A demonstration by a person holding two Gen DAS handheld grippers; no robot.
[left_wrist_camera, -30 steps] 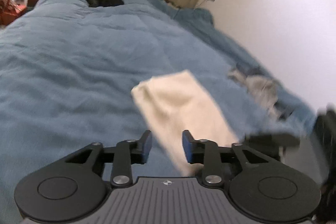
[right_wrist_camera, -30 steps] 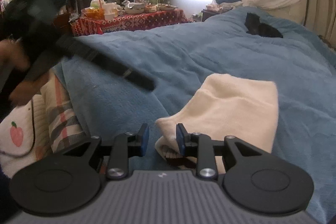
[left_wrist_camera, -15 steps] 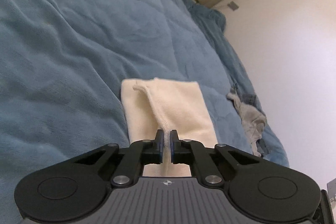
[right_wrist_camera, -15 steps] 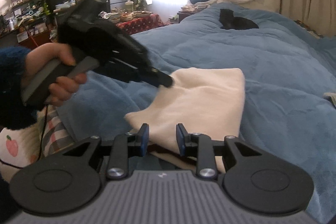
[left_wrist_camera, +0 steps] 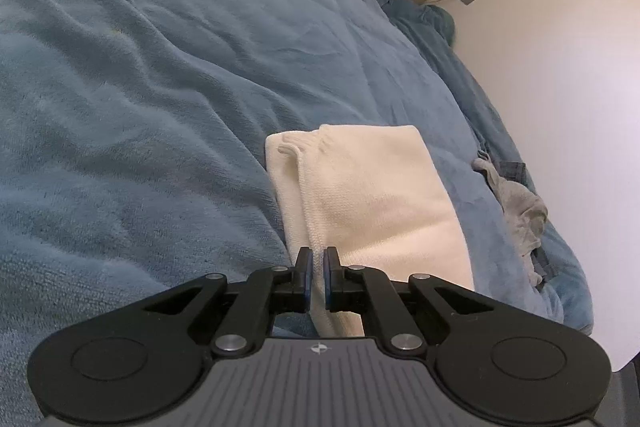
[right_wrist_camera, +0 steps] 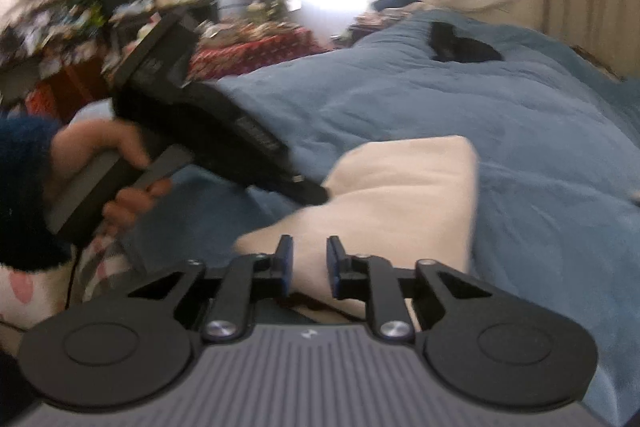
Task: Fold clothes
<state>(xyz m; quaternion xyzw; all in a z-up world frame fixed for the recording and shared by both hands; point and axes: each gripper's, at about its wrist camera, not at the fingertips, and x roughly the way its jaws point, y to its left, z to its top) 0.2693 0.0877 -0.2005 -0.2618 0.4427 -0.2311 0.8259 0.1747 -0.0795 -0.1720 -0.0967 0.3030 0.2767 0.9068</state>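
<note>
A cream knitted garment [left_wrist_camera: 372, 195] lies folded on the blue blanket [left_wrist_camera: 140, 87]. In the left wrist view my left gripper [left_wrist_camera: 316, 273] is shut on the garment's ribbed near edge, which runs up between the pads. The right wrist view shows that same gripper [right_wrist_camera: 316, 193], held by a hand [right_wrist_camera: 100, 155], biting the garment's [right_wrist_camera: 404, 195] left edge. My right gripper [right_wrist_camera: 310, 263] sits at the garment's near corner. Its jaws are closing with cream cloth between them, and a gap still shows beside the pads.
A crumpled grey garment [left_wrist_camera: 516, 203] lies at the blanket's right edge by the white wall [left_wrist_camera: 560, 67]. A black item [right_wrist_camera: 460, 47] rests far up the bed. A checked cloth [right_wrist_camera: 100, 267] is at lower left, with a cluttered table [right_wrist_camera: 248, 55] behind.
My left gripper came down to the cream garment's edge and shut on it. My right gripper's jaws have narrowed around the near corner, and the garment's edge has lifted slightly.
</note>
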